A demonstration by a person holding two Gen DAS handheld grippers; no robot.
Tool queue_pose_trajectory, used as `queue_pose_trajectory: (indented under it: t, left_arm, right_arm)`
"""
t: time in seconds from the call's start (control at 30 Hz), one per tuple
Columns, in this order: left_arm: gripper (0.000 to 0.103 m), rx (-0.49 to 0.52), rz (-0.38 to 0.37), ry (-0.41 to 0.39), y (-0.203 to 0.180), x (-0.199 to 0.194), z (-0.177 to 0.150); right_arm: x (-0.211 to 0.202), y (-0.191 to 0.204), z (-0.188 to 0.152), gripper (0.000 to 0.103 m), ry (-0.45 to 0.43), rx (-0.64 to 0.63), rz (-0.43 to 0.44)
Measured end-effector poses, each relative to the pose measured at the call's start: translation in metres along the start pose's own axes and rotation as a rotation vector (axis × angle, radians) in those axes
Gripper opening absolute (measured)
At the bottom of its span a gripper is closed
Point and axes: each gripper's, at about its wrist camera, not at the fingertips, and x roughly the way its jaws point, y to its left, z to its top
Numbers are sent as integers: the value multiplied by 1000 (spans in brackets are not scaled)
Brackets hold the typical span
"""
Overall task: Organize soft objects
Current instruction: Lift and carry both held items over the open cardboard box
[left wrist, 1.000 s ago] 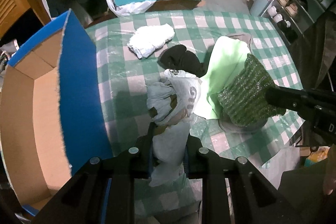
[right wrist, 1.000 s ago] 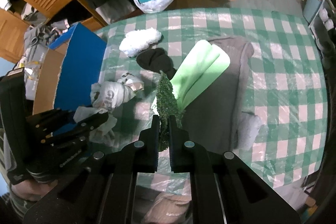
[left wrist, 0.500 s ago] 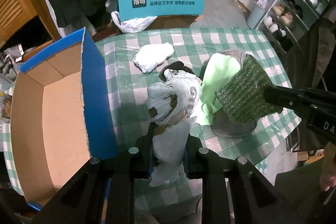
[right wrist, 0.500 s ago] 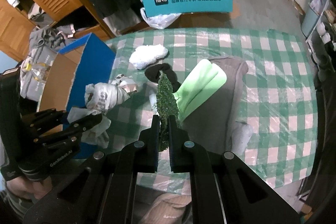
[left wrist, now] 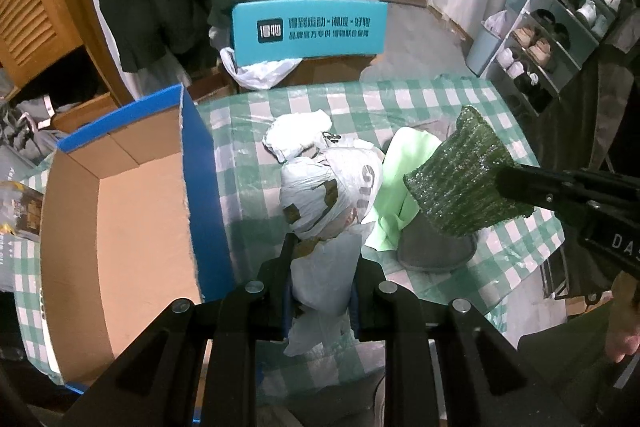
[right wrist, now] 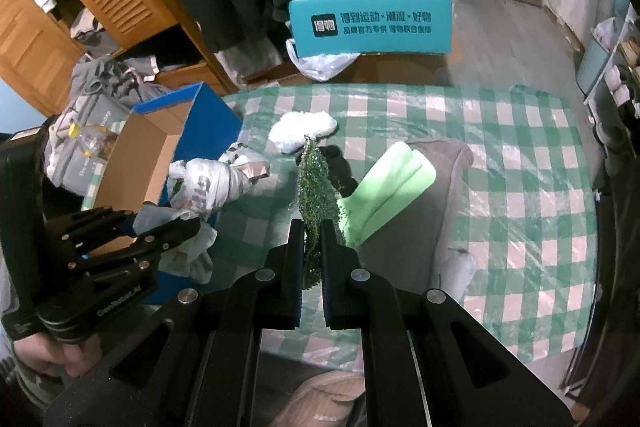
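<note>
The left claw (left wrist: pixel 322 279) is clamped on the loose tail of a knotted white plastic bag (left wrist: pixel 332 191), centre of the left view, hanging above the checked desk (left wrist: pixel 400 103); the right claw (right wrist: pixel 311 259) is pinched tight on a thin green scrubbing cloth (right wrist: pixel 318 183), centre of the right view. The slippery tail could slide out and drop the bag, and the floppy cloth is gripped only at its edge. The open cardboard box (left wrist: pixel 120 211) sits at left; its blue flap (left wrist: pixel 204 187) stands between the bag and the opening. A white cloth (right wrist: pixel 302 131), dark sock (right wrist: pixel 340 163), light green sheet (right wrist: pixel 384 187) and grey garment (right wrist: pixel 436 195) lie below.
</note>
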Motion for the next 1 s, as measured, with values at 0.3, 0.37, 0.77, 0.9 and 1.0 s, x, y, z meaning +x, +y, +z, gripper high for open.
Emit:
queue_pose_trajectory:
  t: [0.3, 0.37, 0.77, 0.9, 1.0]
  left_arm:
    - [21, -8, 6, -45, 6, -23, -2]
    - [21, -8, 10, -56, 8, -28, -2]
    - [21, -39, 21, -96, 28, -49, -6]
    - [21, -56, 31, -99, 37, -53, -9]
    - [21, -70, 35, -106, 44, -57, -11]
  right_arm:
    - [-12, 12, 3, 7, -30, -31, 5]
    - [-14, 15, 5, 7, -35, -34, 10]
    - [-23, 38, 11, 7, -61, -70, 41]
    - [-25, 51, 14, 7, -68, -85, 55]
    - [-24, 60, 17, 7, -68, -97, 64]
